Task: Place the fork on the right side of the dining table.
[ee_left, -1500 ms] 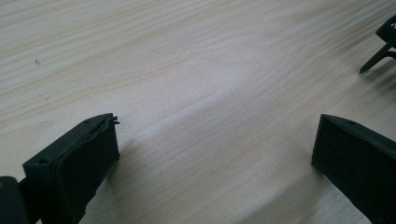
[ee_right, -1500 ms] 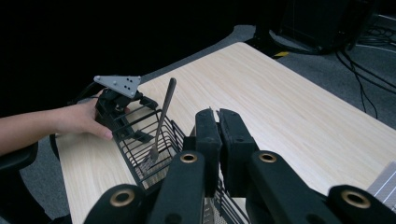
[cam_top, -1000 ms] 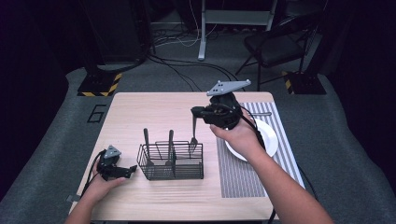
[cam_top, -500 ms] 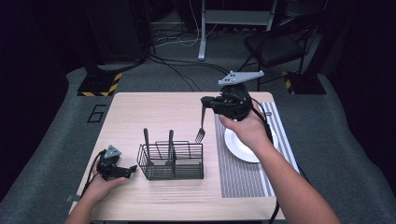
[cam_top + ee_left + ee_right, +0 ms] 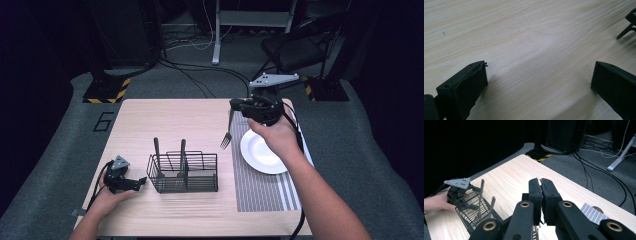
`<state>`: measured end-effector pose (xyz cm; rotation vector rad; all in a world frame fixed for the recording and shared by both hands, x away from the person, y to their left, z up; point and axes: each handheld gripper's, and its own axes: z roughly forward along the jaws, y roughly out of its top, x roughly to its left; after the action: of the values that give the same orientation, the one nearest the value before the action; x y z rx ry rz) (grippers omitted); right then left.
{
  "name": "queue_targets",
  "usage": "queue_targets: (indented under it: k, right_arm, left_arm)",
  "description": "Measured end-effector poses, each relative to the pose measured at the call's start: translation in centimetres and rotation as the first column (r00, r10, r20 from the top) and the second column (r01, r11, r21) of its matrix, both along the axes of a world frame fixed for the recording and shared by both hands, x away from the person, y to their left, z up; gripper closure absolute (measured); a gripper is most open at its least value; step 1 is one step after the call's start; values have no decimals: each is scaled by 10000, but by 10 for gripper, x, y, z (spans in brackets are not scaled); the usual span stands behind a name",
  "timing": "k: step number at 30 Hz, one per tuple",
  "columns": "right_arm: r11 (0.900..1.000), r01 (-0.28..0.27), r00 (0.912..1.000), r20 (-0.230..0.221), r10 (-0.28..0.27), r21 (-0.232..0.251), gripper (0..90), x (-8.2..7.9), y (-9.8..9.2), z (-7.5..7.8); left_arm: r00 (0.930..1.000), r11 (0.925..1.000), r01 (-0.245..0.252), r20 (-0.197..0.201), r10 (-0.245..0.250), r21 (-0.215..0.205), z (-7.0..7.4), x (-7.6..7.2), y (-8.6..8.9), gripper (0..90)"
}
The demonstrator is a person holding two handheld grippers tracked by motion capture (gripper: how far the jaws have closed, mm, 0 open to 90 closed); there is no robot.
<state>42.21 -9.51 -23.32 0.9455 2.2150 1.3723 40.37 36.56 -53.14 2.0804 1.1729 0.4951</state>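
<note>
Item: fork (image 5: 227, 133), handle pinched in the closed right claw (image 5: 235, 106), tines hanging below it, clear of the desk (image 5: 165, 120) for carrying. Wire caddy (image 5: 184, 172), two utensils upright, low left of that claw; plate (image 5: 257, 150) beneath. Left claw (image 5: 136, 183) gapes empty, resting beside the caddy.

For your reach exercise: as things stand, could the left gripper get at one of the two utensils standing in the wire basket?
Probably yes. The left gripper rests open on the table just beside the wire basket, and the utensil handles stick up above its rim with nothing over them.
</note>
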Motion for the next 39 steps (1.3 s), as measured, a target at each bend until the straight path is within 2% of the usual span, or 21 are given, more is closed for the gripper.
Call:
queue_targets:
  k: [12, 26, 39]
  right_arm:
    - [9995, 310, 9995, -88, -309, 82, 871, -2, -16, -22]
    - [9963, 856, 9963, -96, -857, -73, 871, -15, -30, -52]
    - [9921, 1257, 9920, -149, -1257, -11, 871, -25, -38, -78]
  left_arm:
    - [10000, 10000, -10, -1, 10, -9, 0, 0, 0, 2]
    - [10000, 10000, -44, -25, 44, -55, 0, 0, 0, 2]
    - [10000, 10000, -41, -28, 41, -56, 0, 0, 0, 2]
